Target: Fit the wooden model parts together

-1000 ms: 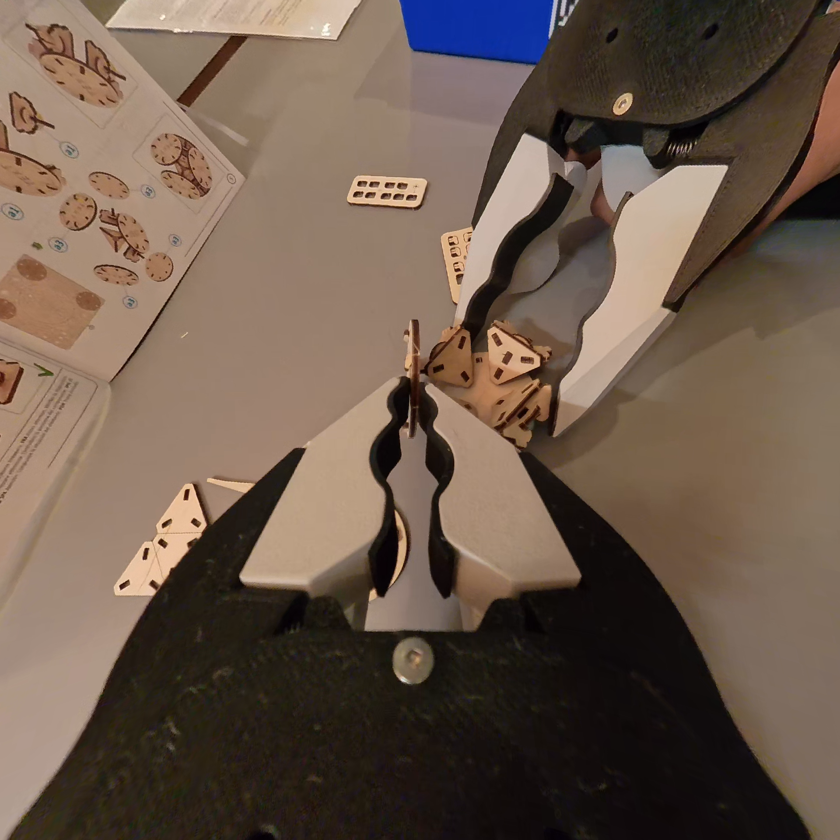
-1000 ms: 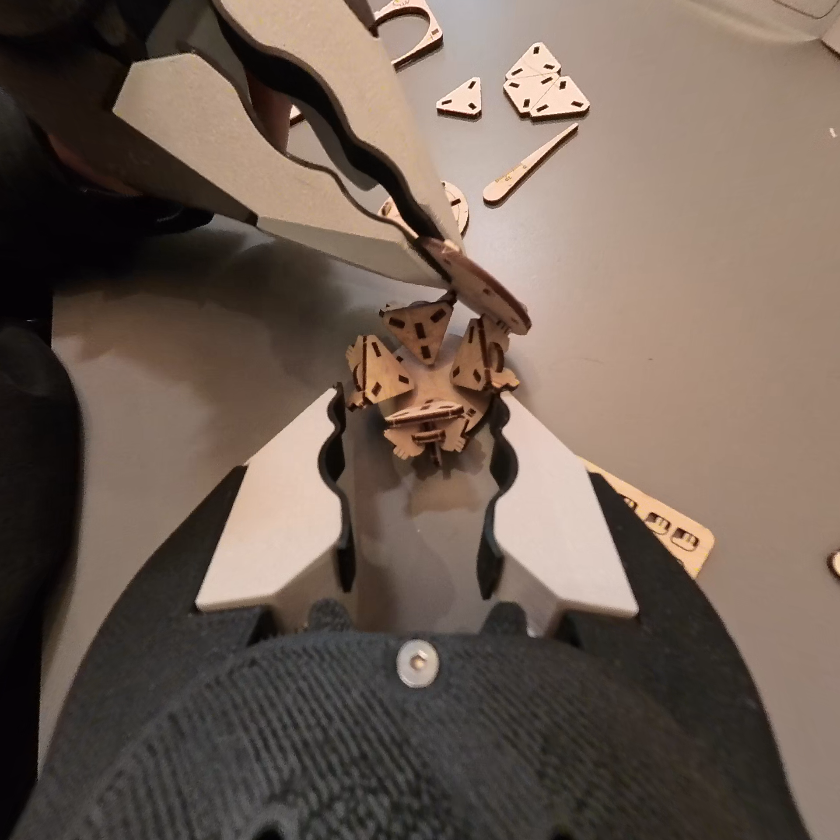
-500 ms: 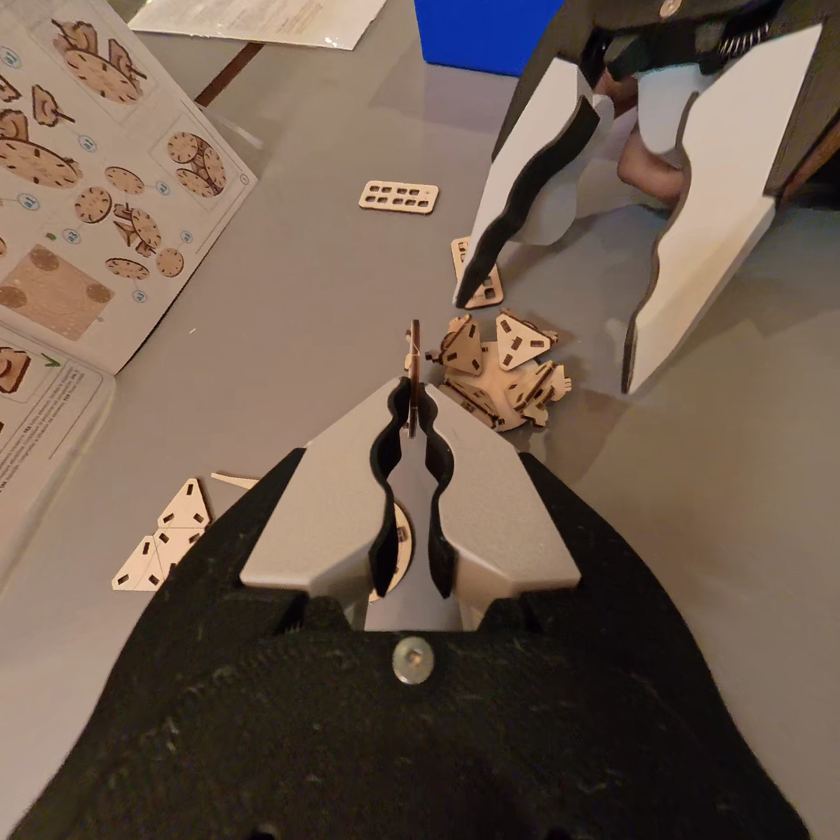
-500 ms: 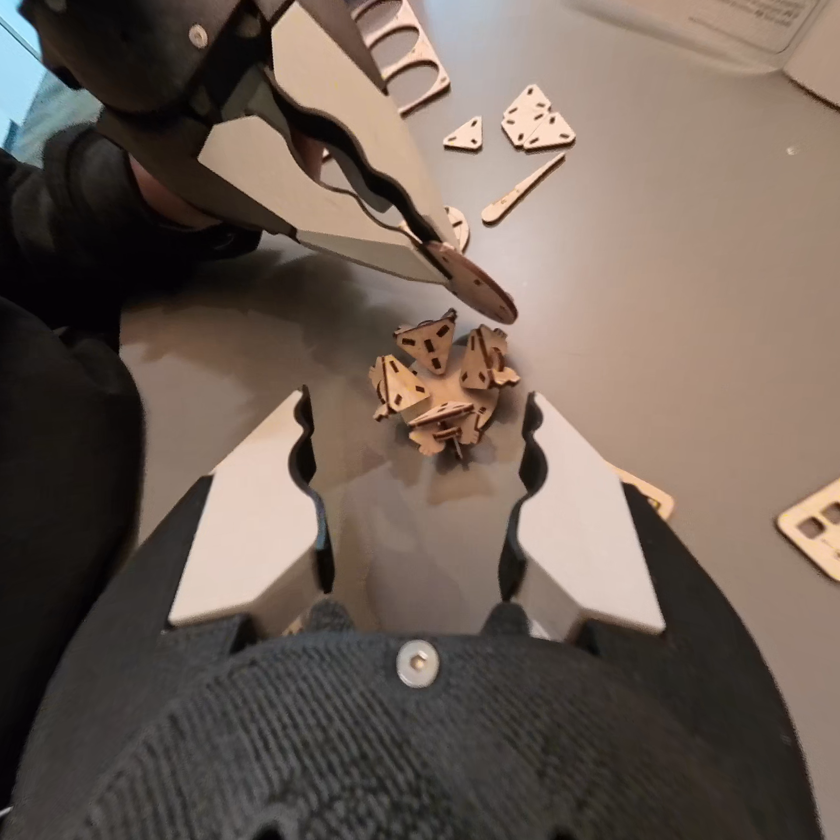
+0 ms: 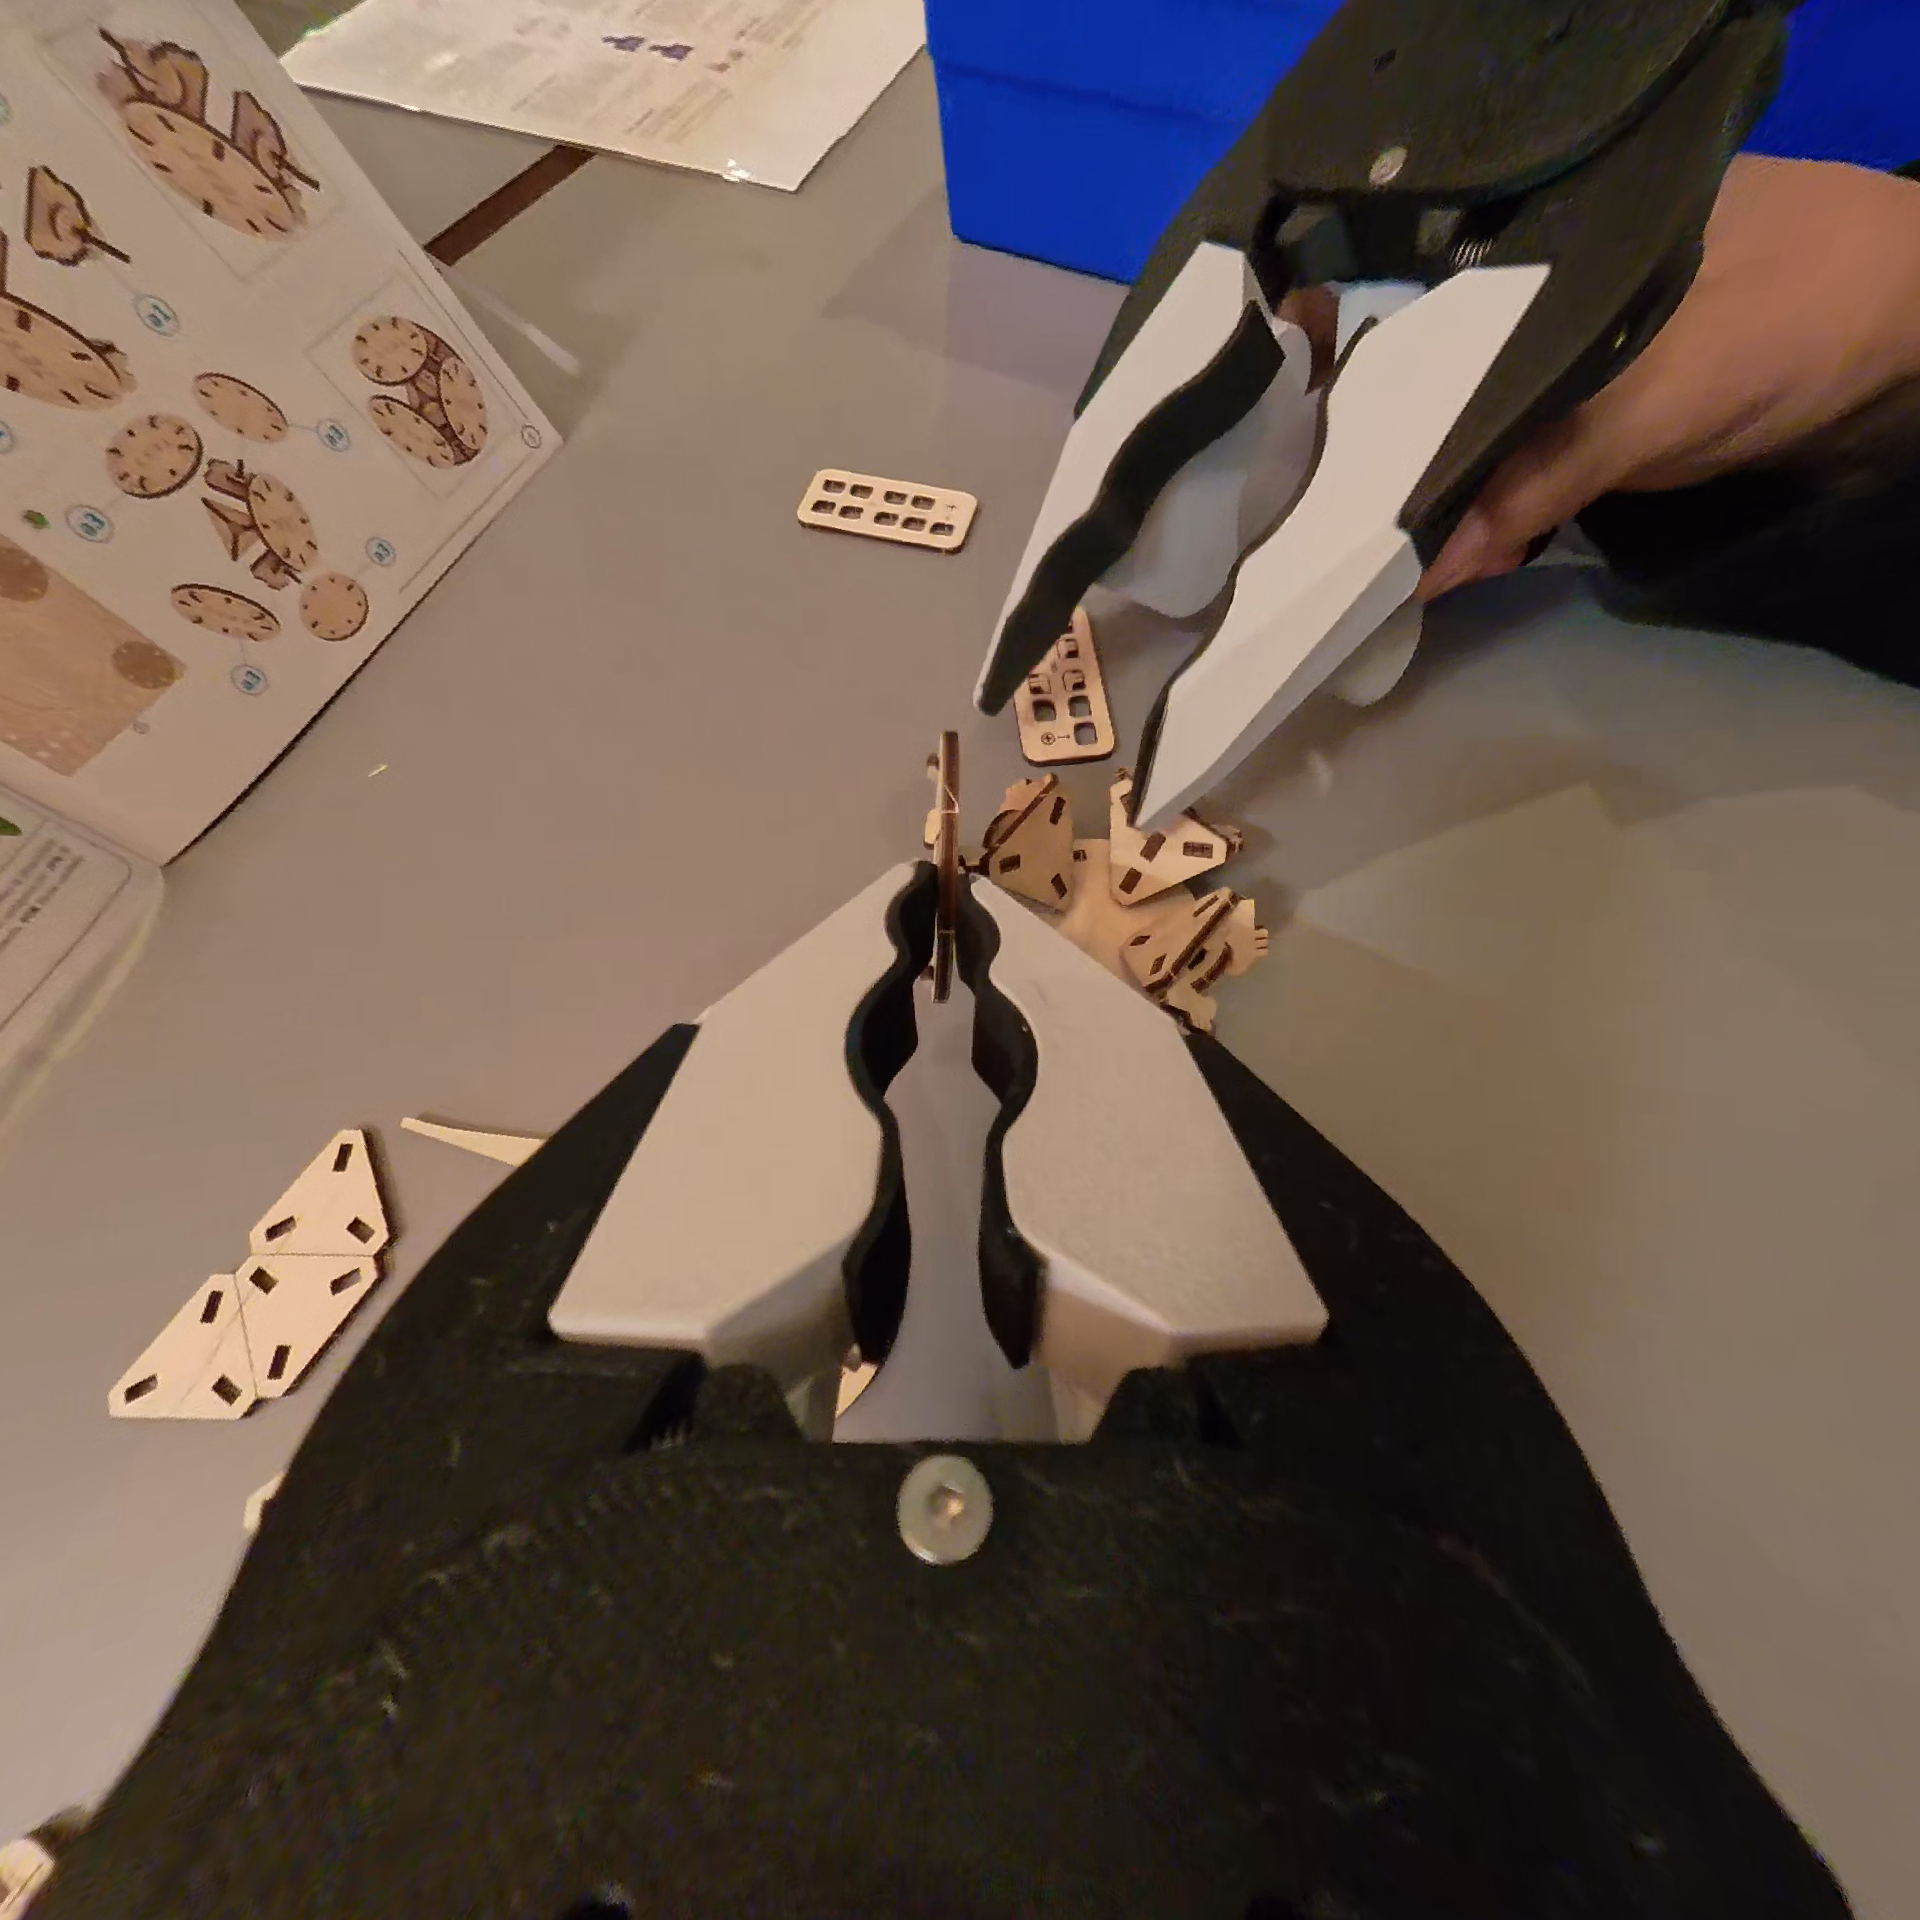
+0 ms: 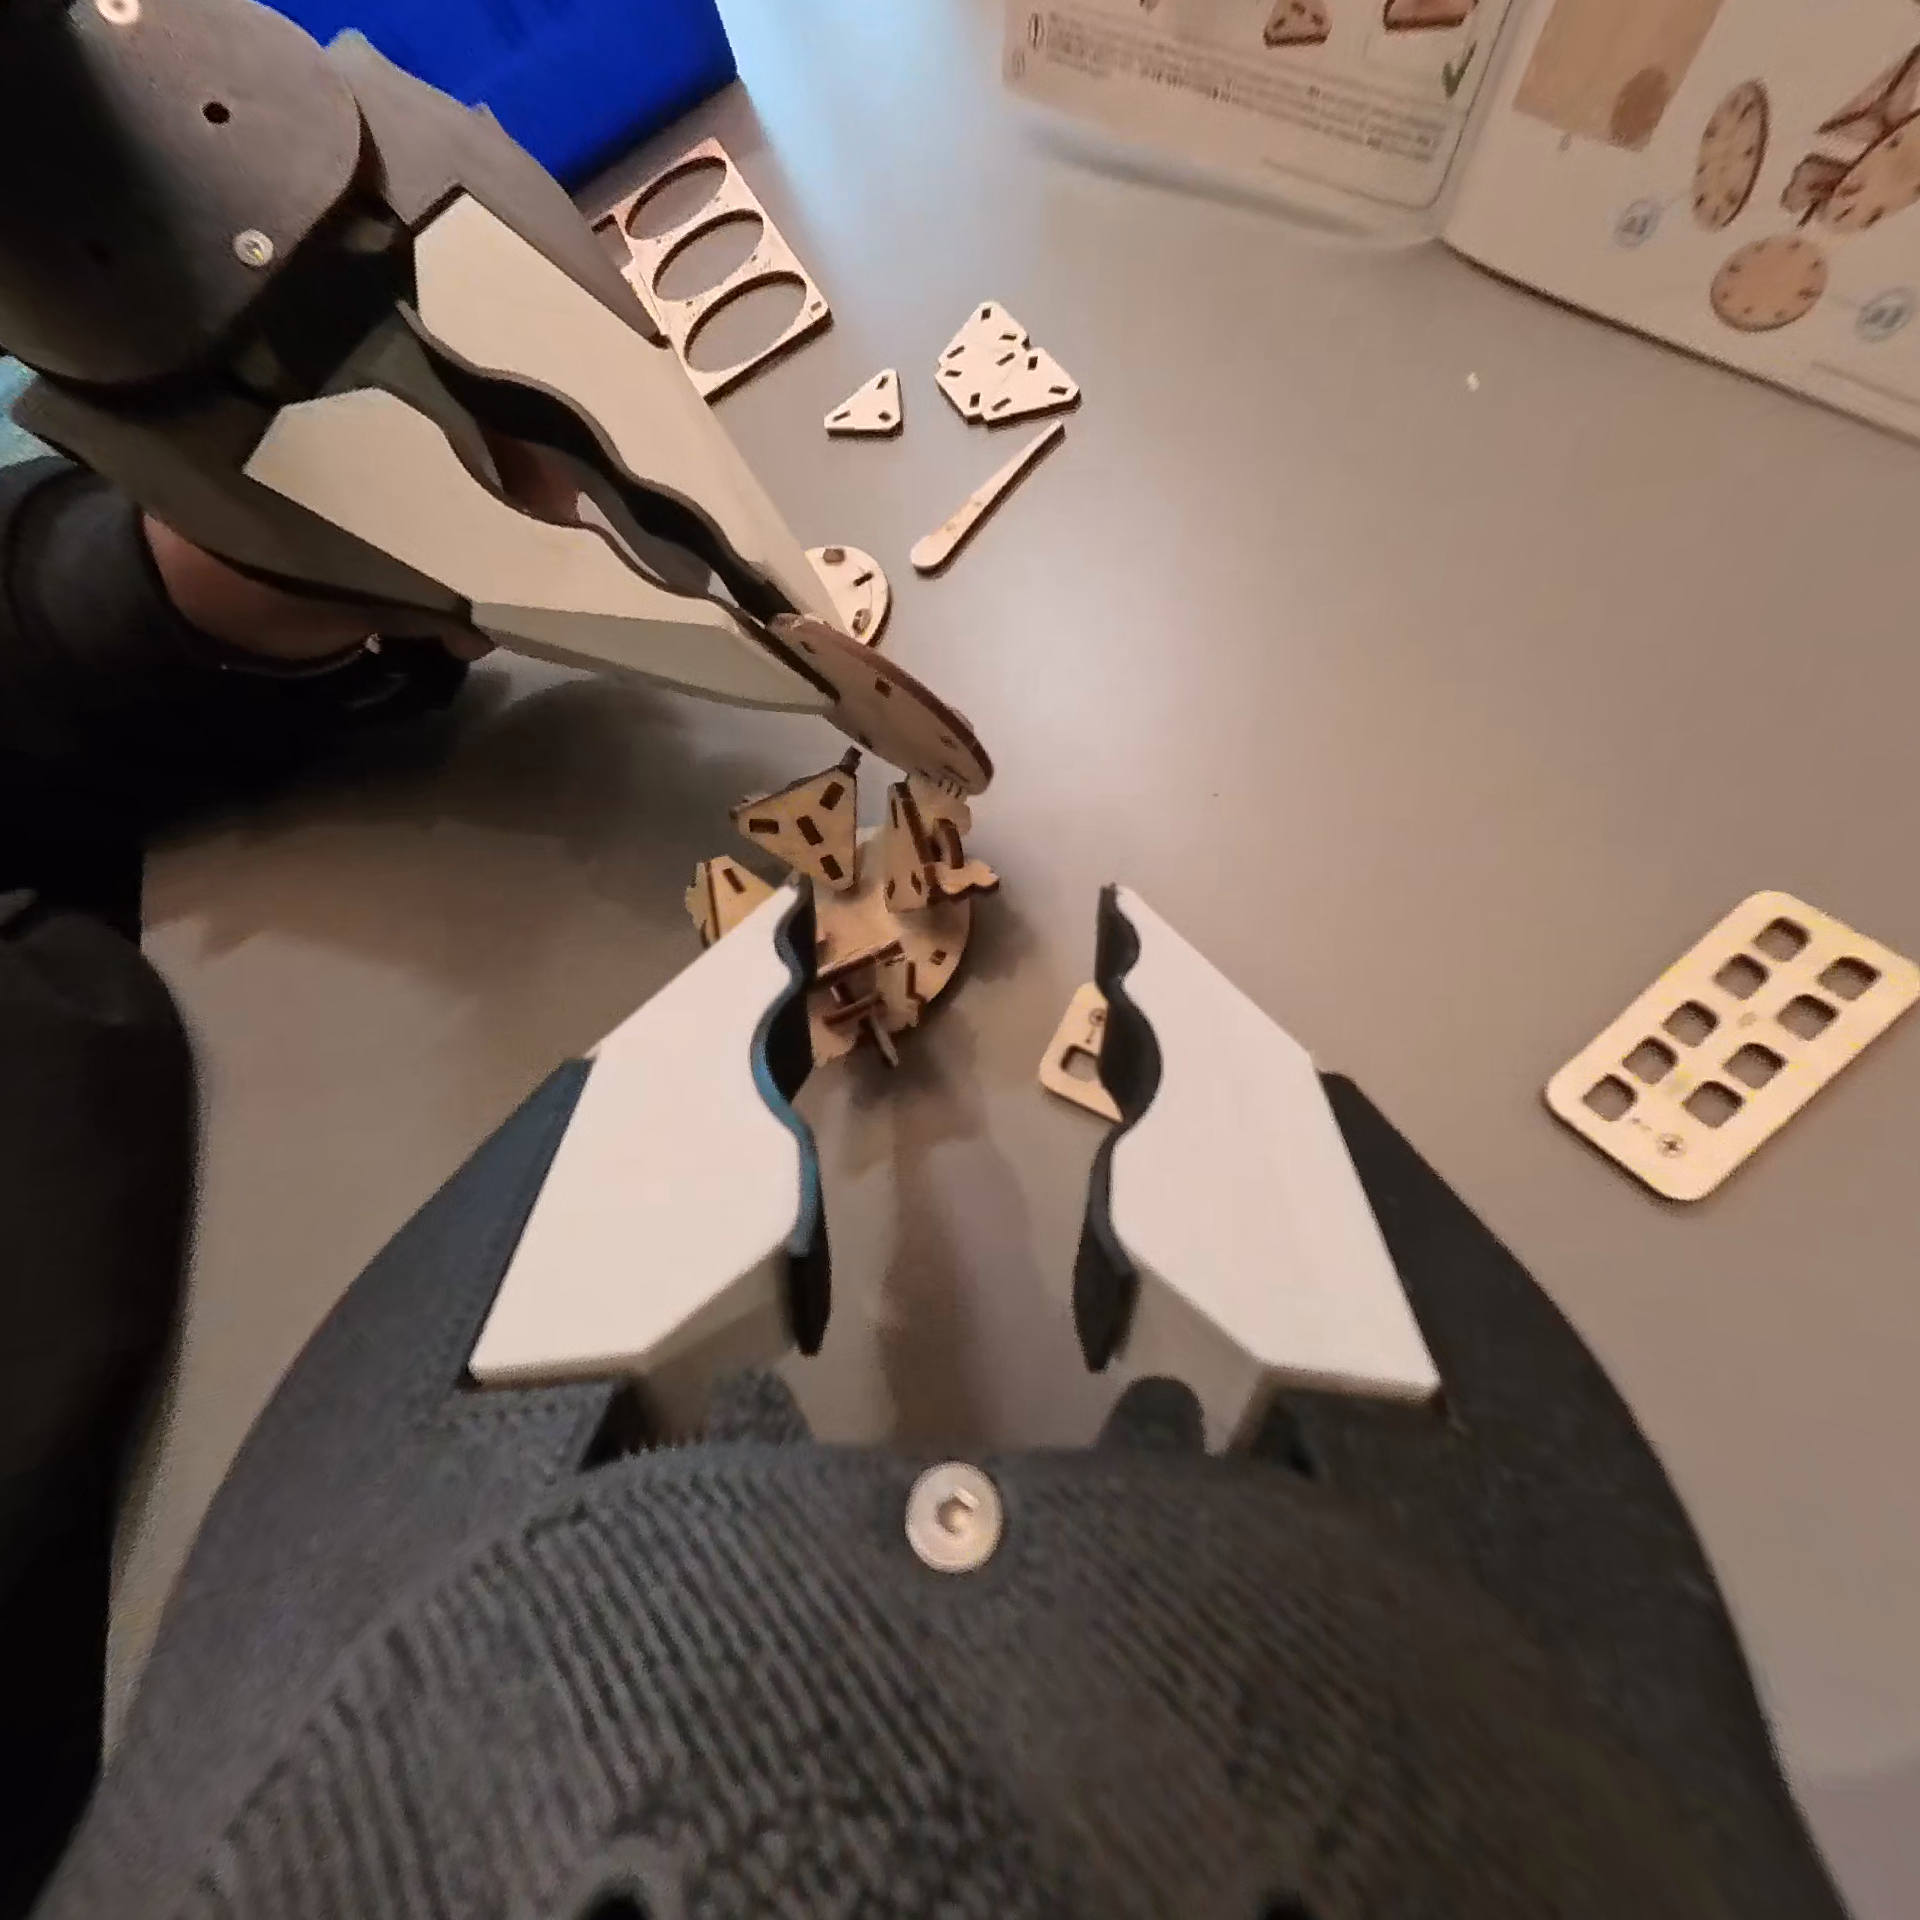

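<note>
Your left gripper (image 5: 945, 894) is clamped on a thin round wooden disc (image 5: 945, 831), pads pressed on both flat faces, so it shows edge-on at frame centre of the left wrist view; from the right wrist view the same disc (image 6: 894, 707) sticks out past the fingertips, tilted, hanging just above the wooden assembly (image 6: 862, 914). Holding it by the rear edge probably leaves the slotted face free over the upright tabs. Your right gripper (image 6: 951, 935) has its fingers apart, nothing pressed between them; its left finger (image 6: 727, 997) sits right against or over the assembly's edge, I can't tell whether it touches, and its right finger (image 6: 1174, 997) partly covers a small slotted plate (image 6: 1081, 1049) lying flat. In the left wrist view one fingertip of that gripper (image 5: 1070, 748) lands on a triangular piece of the assembly (image 5: 1132, 883), likely to steady it. Around it on the grey table (image 5: 623, 779): a rectangular plate with cut-outs (image 6: 1725, 1049) at right, loose triangular pieces (image 6: 1003, 369) and a thin wooden stick (image 6: 982, 499) at upper centre, a frame with oval holes (image 6: 717, 270) at upper left. The instruction sheets (image 5: 187, 416) are at upper left of the left wrist view, a blue box (image 5: 1060, 135) at top.
</note>
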